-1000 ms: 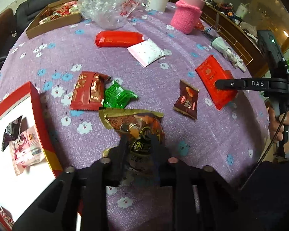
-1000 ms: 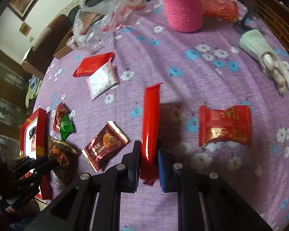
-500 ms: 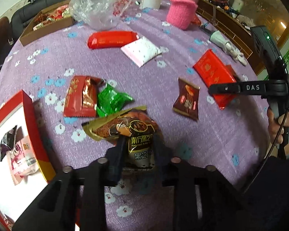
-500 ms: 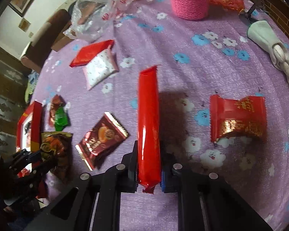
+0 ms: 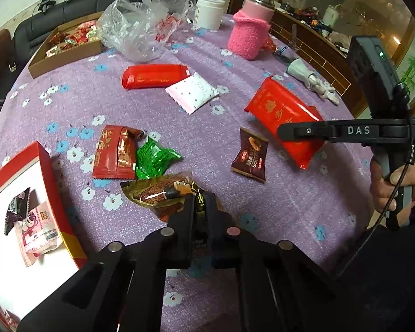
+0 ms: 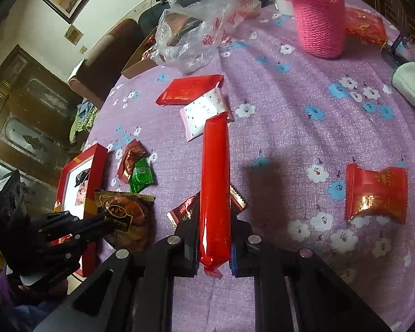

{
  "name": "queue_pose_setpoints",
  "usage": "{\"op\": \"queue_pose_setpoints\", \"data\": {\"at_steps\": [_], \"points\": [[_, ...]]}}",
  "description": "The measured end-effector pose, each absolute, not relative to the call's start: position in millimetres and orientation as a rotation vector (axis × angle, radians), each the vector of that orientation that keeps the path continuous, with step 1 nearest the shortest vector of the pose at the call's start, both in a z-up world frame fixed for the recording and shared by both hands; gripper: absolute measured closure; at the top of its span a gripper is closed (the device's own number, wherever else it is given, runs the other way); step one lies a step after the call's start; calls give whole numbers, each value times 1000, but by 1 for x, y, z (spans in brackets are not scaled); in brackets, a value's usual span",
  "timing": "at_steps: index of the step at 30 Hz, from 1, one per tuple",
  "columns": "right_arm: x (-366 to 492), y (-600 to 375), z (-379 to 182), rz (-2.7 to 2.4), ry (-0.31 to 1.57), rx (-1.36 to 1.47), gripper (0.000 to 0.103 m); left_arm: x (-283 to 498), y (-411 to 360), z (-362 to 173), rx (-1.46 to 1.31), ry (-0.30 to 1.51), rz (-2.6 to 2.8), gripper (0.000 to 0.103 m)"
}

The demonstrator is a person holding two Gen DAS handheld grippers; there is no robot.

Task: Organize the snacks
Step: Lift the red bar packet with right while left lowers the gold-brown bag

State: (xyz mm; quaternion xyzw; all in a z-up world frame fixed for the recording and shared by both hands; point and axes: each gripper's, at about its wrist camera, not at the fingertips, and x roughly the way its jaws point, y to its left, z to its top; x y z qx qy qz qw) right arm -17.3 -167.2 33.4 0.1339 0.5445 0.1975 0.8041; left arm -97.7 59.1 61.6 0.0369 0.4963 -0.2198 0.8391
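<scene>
My left gripper (image 5: 199, 203) has just clamped the crinkled brown-gold foil snack packet (image 5: 163, 192), right gripper (image 6: 215, 239) holds the long red plastic-wrapped bar (image 6: 215, 193); both ready for boxing.

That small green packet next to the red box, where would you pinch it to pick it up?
Probably the green packet is best taken across its puffy middle, coming down from above, since it lies flat on the tablecloth. Set the fingers so none lands on the red-and-gold wrapper touching its left side; the side facing the dark brown packet is open.

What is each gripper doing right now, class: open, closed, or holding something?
Left gripper: closed on the brown-gold snack packet.
Right gripper: closed on the long red snack packet.
</scene>
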Motion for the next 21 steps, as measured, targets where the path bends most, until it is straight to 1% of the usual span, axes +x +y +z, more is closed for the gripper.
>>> {"op": "queue_pose_setpoints", "data": {"at_steps": [3,7,12,13,14,15,16,17,18,19,20,21], "points": [[-19,-163,36,445,1154,283,88,-98,65,68,54,1036,-449,103],[-21,-155,40,476,1145,277,88,-98,76,78,20,1030,-427,103],[-18,-150,35,477,1166,275,88,-98,82,72,22,1067,-369,103],[-18,-150,35,477,1168,272,88,-100,81,71,38,1067,-358,100],[-18,-149,34,478,1171,270,88,-100,79,70,55,1071,-346,96],[-19,-149,34,480,1174,268,88,-101,77,69,72,1074,-330,82],[-19,-148,33,482,1176,265,88,-102,75,69,77,1072,-322,64],[-21,-148,32,484,1178,260,88,-103,74,70,78,1067,-321,54],[-21,-149,32,485,1182,255,88,-105,74,71,77,1059,-320,42],[-22,-150,31,483,1186,251,88,-107,73,73,73,1048,-320,39],[-22,-151,30,482,1189,249,88,-108,72,74,64,1044,-325,38],[-23,-154,29,479,1194,252,88,-107,71,73,60,1050,-323,34]]}}
